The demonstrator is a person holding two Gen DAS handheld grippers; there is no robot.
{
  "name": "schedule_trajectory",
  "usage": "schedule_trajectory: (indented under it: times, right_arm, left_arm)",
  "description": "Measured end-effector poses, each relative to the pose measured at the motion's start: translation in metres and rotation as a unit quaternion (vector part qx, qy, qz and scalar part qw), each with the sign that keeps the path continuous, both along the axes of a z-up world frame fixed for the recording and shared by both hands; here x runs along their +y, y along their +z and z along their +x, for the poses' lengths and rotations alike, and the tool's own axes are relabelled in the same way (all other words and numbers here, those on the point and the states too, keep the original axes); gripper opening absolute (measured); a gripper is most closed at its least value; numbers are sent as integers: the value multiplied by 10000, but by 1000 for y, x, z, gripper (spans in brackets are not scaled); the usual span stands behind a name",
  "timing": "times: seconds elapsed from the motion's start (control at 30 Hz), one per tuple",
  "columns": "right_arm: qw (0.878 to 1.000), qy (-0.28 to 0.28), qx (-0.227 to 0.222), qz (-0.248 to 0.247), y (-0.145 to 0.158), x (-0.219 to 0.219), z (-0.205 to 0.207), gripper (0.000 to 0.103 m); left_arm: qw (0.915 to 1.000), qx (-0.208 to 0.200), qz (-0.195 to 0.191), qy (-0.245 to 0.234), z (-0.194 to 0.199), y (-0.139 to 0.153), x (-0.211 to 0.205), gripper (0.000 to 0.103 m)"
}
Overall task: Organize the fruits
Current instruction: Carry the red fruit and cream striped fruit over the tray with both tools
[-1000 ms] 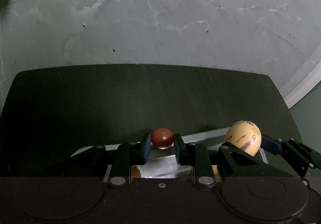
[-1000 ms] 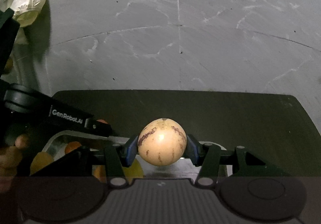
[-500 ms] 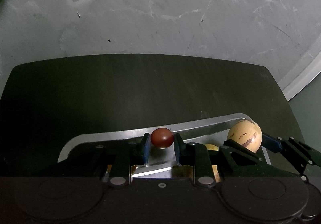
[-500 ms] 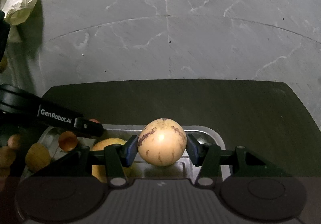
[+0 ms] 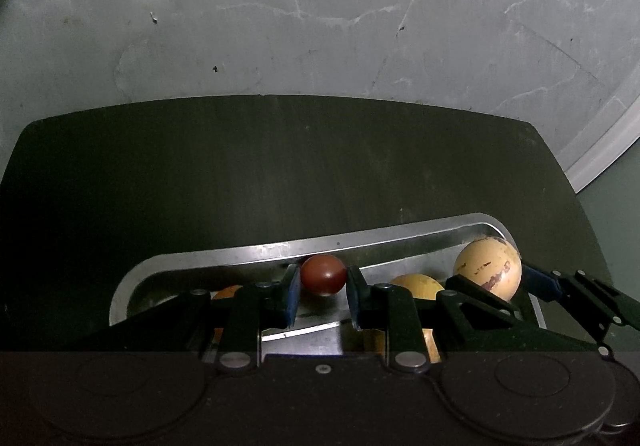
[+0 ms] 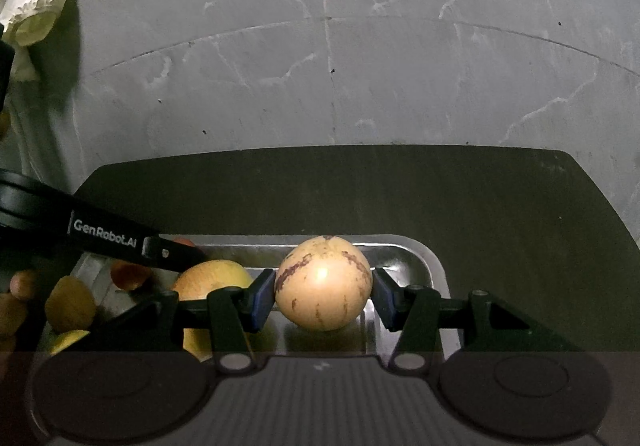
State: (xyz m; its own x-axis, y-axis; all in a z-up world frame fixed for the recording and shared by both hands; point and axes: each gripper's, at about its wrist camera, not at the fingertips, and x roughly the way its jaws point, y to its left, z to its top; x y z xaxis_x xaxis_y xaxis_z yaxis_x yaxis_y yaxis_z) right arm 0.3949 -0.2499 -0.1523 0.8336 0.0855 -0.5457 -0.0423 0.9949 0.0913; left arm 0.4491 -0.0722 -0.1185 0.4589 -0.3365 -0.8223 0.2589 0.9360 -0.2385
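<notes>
Gripping fruit in both tools above metal tray.
Left tool clamps red fruit; right tool, at its 3 o'clock, clamps streaked pale fruit.

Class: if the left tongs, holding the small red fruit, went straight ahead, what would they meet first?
Probably the far rim of the metal tray, just beyond the left tongs and red fruit; depth is unclear.

Small dark-red fruit and purple-streaked cream melon (both clamped, airborne) above metal tray; yellow fruits toward its left end.
</notes>
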Motion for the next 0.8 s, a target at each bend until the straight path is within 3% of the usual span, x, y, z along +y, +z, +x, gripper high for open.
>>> schedule_trajectory:
  times: [0.8]
  right_arm:
    - [9997, -1, 252, 74, -10, 1, -19, 56]
  left_arm:
    - [9998, 135, 88, 65, 4, -7, -9, 26]
